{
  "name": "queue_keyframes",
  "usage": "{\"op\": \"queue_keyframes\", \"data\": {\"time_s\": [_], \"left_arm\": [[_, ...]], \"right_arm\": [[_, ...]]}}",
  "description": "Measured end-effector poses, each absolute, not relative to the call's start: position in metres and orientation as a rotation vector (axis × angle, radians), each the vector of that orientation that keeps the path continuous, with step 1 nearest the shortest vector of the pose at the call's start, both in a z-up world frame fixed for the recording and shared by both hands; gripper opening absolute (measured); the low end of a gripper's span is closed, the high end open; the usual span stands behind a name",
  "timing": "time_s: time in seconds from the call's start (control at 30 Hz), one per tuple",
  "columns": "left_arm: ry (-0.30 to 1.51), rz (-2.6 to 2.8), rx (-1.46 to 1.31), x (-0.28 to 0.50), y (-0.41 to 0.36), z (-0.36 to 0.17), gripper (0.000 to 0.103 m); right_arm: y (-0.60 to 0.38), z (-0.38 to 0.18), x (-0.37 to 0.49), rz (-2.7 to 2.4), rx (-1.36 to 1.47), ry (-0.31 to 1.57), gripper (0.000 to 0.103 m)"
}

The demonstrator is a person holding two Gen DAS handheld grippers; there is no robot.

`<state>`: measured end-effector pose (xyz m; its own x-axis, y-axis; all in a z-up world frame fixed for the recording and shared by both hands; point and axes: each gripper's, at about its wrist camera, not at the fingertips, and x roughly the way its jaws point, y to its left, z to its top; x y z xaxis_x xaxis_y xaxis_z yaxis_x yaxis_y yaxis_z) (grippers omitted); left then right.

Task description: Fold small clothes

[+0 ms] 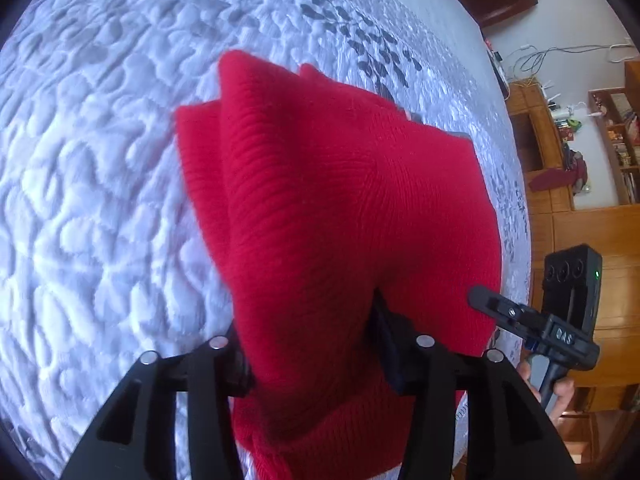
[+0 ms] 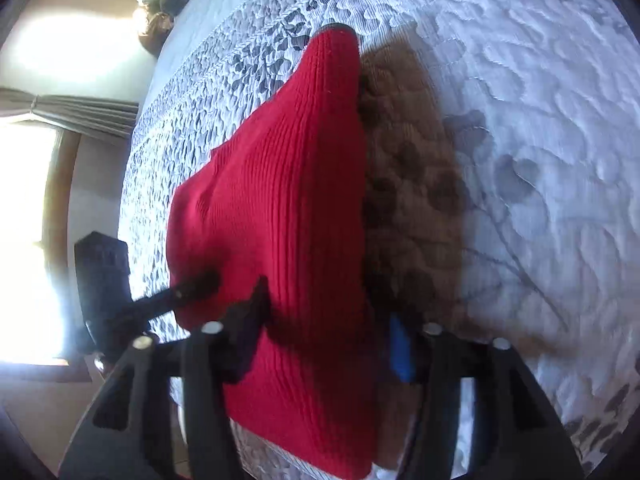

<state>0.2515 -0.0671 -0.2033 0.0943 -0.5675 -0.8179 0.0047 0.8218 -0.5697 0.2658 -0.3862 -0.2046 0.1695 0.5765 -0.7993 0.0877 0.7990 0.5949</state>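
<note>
1. Red knit garment (image 1: 320,208) fills the space between my left tool's (image 1: 312,340) fingers, which are clamped on its fabric; it hangs above the bed (image 1: 100,160).
2. My right tool (image 2: 320,332) is likewise clamped on the same knit, casting a shadow on the quilted white bedspread.
3. Wooden shelves (image 1: 616,148) stand beyond the bed's edge.
4. Fabric hides both tools' fingertips.

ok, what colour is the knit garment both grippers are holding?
Solid red, ribbed knit garment, no pattern. Left wrist view shows it best.
</note>
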Motion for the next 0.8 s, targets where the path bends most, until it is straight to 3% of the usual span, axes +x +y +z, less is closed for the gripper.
{"op": "queue_keyframes", "data": {"time_s": [0.13,0.3,0.33,0.37,0.4,0.53,0.8], "left_arm": [[1.459,-0.457,-0.457,0.224,-0.059,-0.192,0.067],[1.488,-0.471,-0.447,0.185,-0.058,-0.203,0.070],[1.476,-0.468,-0.434,0.180,-0.059,-0.204,0.070],[1.461,-0.464,-0.424,0.177,-0.061,-0.203,0.069],[1.455,-0.457,-0.415,0.173,-0.062,-0.201,0.066],[1.488,-0.445,-0.461,0.166,-0.057,-0.195,0.037],[1.478,-0.400,-0.395,0.150,-0.046,-0.209,0.037]], "right_arm": [[-0.386,-0.192,0.231,0.421,0.571,1.363,0.069],[-0.378,-0.206,0.190,0.424,0.586,1.389,0.072],[-0.377,-0.212,0.186,0.415,0.604,1.392,0.063],[-0.375,-0.216,0.184,0.407,0.620,1.393,0.034],[-0.378,-0.219,0.179,0.424,0.662,1.404,0.019],[-0.385,-0.212,0.160,0.461,0.803,1.379,0.013],[-0.360,-0.225,0.160,0.296,0.569,1.430,0.014]]}}
